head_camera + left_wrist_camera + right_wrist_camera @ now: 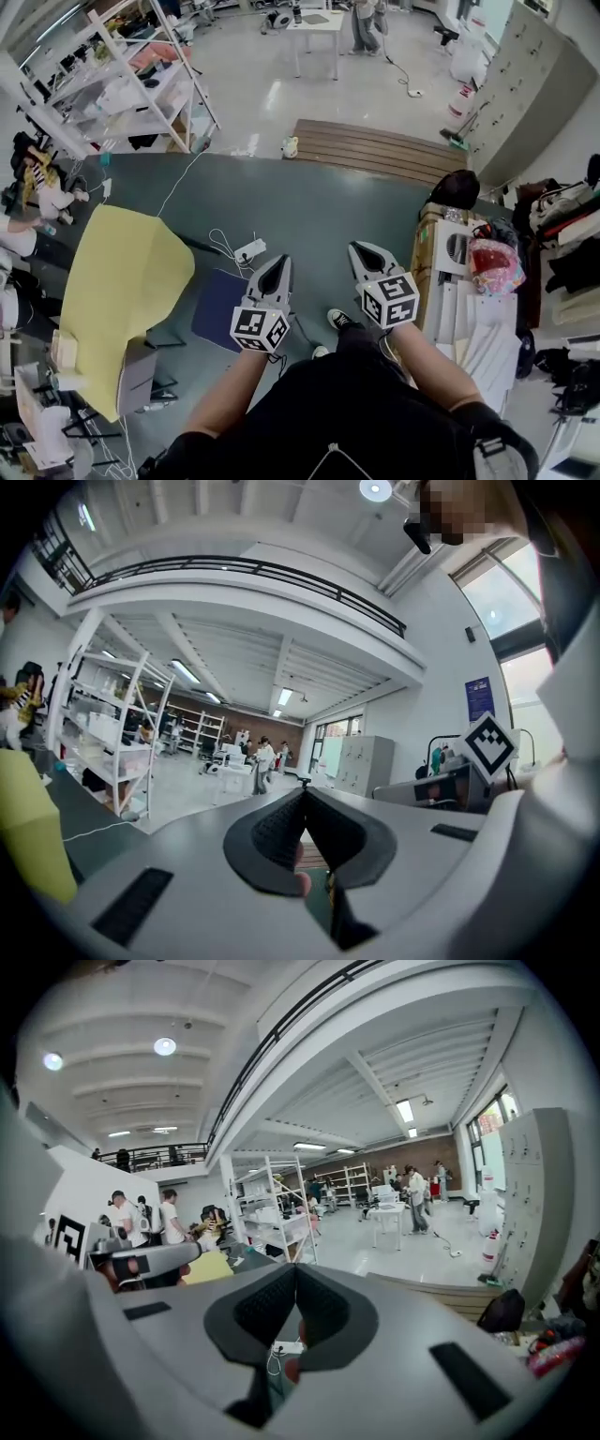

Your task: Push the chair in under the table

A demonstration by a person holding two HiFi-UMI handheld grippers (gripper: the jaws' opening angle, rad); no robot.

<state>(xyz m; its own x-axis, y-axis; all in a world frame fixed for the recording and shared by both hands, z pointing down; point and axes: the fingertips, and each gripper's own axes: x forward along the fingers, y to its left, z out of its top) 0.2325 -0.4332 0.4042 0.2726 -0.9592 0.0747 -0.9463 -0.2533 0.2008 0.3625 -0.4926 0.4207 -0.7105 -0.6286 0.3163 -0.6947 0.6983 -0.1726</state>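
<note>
In the head view a chair with a dark blue seat (217, 309) stands on the grey floor, just right of a yellow-topped table (120, 281). Both grippers are held out in front of the person, above the floor and to the right of the chair, touching nothing. My left gripper (278, 264) is shut and empty, its tips over the floor near the chair's right edge. My right gripper (362, 250) is shut and empty as well, further right. The left gripper view shows closed jaws (303, 795) and a slice of the yellow table (28, 829). The right gripper view shows closed jaws (294, 1268).
A white power strip (249, 250) with a cable lies on the floor ahead of the chair. A cluttered desk (467, 300) stands at the right, a white shelving rack (136, 89) at the back left, and a wooden slatted platform (375, 150) ahead. People stand far off.
</note>
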